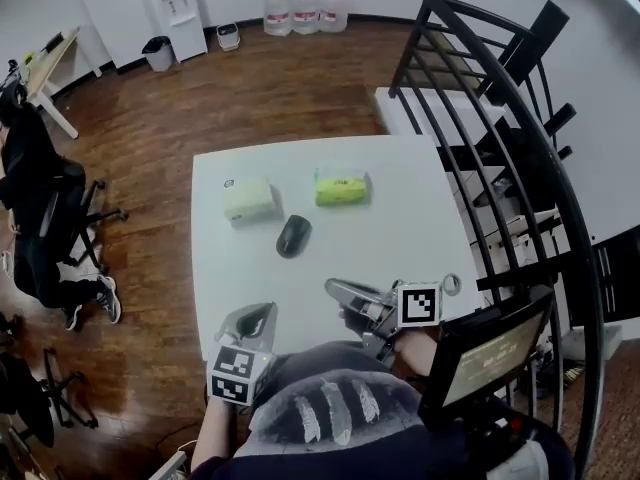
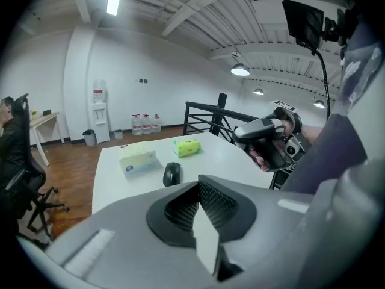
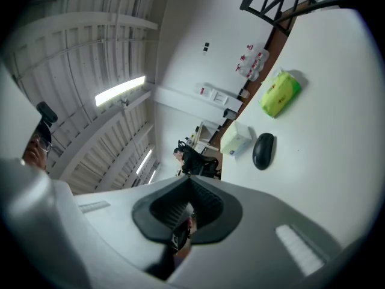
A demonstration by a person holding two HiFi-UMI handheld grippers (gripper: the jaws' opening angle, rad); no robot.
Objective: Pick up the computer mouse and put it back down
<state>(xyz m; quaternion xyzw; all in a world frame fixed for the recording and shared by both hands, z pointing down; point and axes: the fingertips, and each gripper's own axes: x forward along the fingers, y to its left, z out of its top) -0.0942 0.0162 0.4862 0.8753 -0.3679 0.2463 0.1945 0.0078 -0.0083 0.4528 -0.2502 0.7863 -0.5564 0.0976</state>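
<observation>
The black computer mouse (image 1: 293, 236) lies flat near the middle of the white table (image 1: 410, 238), with nothing touching it. In the left gripper view the mouse (image 2: 172, 173) sits well ahead of the jaws, and in the right gripper view the mouse (image 3: 263, 150) lies off to the right. My left gripper (image 1: 254, 319) hovers at the table's near edge, shut and empty, its fingers (image 2: 207, 200) pressed together. My right gripper (image 1: 338, 289) is over the near right part of the table, also shut on nothing and pointing toward the mouse. Both stay well short of it.
A pale tissue pack (image 1: 248, 199) and a green tissue pack (image 1: 341, 186) lie just beyond the mouse. A small ring (image 1: 451, 284) rests near the table's right edge. A black railing (image 1: 500, 118) runs along the right. A person sits on an office chair (image 1: 40, 218) at far left.
</observation>
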